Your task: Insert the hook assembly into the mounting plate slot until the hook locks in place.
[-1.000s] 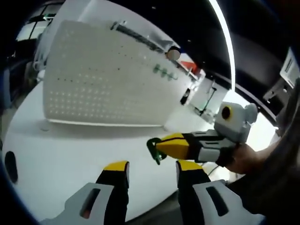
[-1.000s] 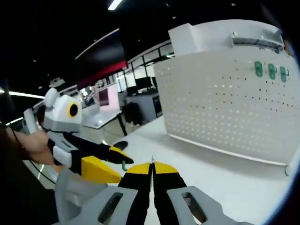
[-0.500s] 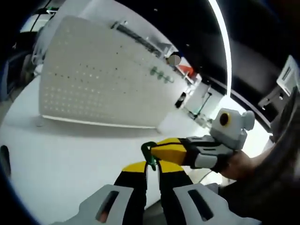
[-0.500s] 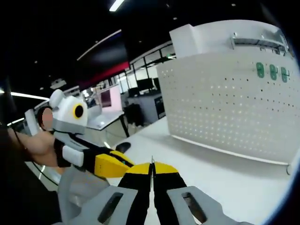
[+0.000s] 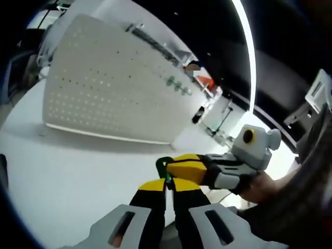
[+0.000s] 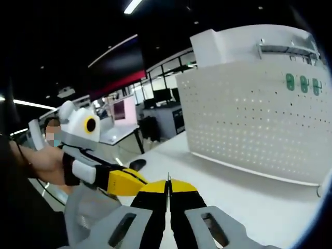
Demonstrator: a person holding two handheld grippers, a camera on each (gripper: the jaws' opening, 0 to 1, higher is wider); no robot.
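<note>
Both grippers meet over the white counter (image 5: 62,171), well short of the pegboard mounting plate (image 5: 104,98). The green hook (image 5: 165,167) is pinched between the closed left gripper (image 5: 166,188) and right gripper (image 5: 171,168), probably a handover to re-grip it for insertion.

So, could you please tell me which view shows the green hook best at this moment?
The left gripper view: the green hook shows its curved end there, pinched where the left gripper and right gripper meet. In the right gripper view its own shut jaws and the left gripper cover that spot, so I cannot make the hook out.
</note>
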